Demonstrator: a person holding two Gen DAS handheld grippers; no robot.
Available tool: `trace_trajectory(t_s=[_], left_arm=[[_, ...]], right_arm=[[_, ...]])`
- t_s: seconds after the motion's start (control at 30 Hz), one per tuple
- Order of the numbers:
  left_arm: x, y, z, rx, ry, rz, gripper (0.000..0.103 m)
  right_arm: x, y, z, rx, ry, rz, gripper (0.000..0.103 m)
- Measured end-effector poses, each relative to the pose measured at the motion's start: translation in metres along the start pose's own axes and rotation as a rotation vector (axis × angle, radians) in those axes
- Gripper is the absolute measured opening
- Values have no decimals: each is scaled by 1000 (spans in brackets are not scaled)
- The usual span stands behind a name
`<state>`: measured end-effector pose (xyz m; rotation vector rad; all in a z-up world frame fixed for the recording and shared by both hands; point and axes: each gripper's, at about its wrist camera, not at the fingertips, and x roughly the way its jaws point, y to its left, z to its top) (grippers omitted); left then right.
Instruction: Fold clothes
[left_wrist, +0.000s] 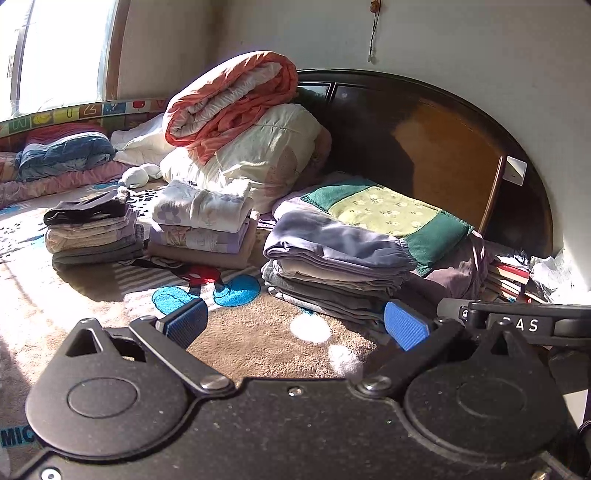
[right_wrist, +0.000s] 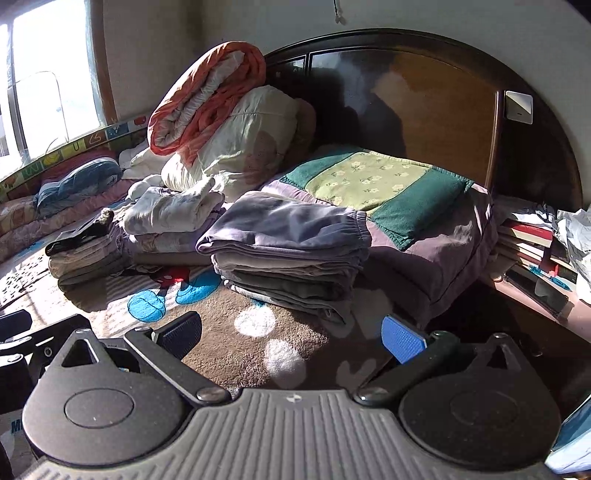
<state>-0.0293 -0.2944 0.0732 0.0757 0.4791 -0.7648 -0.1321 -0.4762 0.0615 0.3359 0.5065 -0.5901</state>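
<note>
You held the left gripper (left_wrist: 295, 325) with its jaws spread wide and nothing between them, and the right gripper (right_wrist: 291, 338) likewise released (both hovering over the brown blanket (left_wrist: 266, 347)). Just beyond the left jaws, toward their right pad, sat the grey stack of folded clothes (left_wrist: 332, 273); two more folded stacks (left_wrist: 201, 225) lay farther ahead to the left.

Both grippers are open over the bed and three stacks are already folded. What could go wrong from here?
1. The right stack sits nearest the open right gripper; a low reach could snag its grey top garment and drag the layers askew.
2. The middle stack has a loosely folded white top that looks ready to slide.
3. The orange quilt sits high on a cream bundle behind the stacks and might tip onto them if bumped.
</note>
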Motion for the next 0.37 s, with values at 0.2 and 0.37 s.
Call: trace_trajectory(t_s=[0.2, 0.37], left_arm=[[9, -3, 3, 4, 2, 22, 103], [11, -5, -2, 10, -3, -36, 103]], right_arm=[[0, -6, -1, 2, -1, -10, 103], [3, -11, 0, 17, 17, 2, 103]])
